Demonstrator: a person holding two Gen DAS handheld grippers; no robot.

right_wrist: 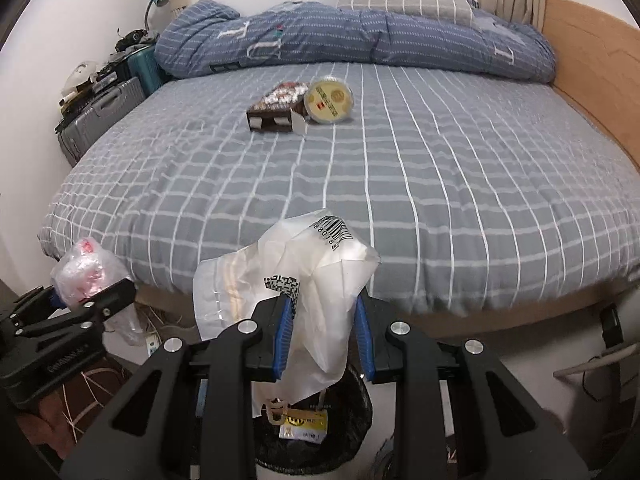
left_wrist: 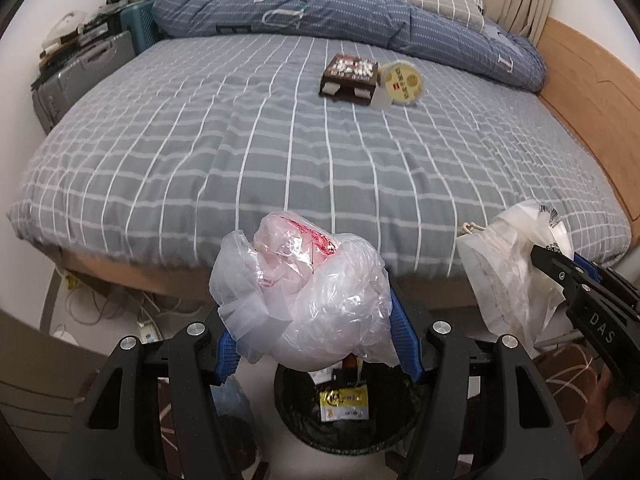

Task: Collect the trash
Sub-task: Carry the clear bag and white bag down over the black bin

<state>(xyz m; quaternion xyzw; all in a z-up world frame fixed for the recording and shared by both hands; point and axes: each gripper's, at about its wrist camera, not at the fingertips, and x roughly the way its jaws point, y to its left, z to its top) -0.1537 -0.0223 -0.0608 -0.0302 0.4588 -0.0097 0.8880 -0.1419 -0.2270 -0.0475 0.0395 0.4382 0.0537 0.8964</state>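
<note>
My left gripper [left_wrist: 316, 342] is shut on a crumpled clear plastic bag [left_wrist: 304, 292] with pink and red showing inside. It hangs over a black-lined trash bin [left_wrist: 396, 420] on the floor, which holds a yellow packet [left_wrist: 344, 398]. My right gripper [right_wrist: 322, 336] is shut on a translucent white bag [right_wrist: 316, 280] with a barcode, above the same bin [right_wrist: 356, 412]. Each gripper also shows in the other view: the right gripper [left_wrist: 576, 276] with its white bag [left_wrist: 508, 268], and the left gripper [right_wrist: 96, 300] with its plastic bag [right_wrist: 86, 272]. On the bed lie a brown box [left_wrist: 350, 78] and a round yellow tub [left_wrist: 400, 82].
The bed [left_wrist: 240, 160] with a grey checked sheet fills the view ahead, with a rolled blue duvet [left_wrist: 320, 12] at its far side. Suitcases [left_wrist: 80, 76] stand at the left. A wooden bed frame [left_wrist: 592, 100] runs along the right. Cables and a power strip [left_wrist: 150, 330] lie on the floor.
</note>
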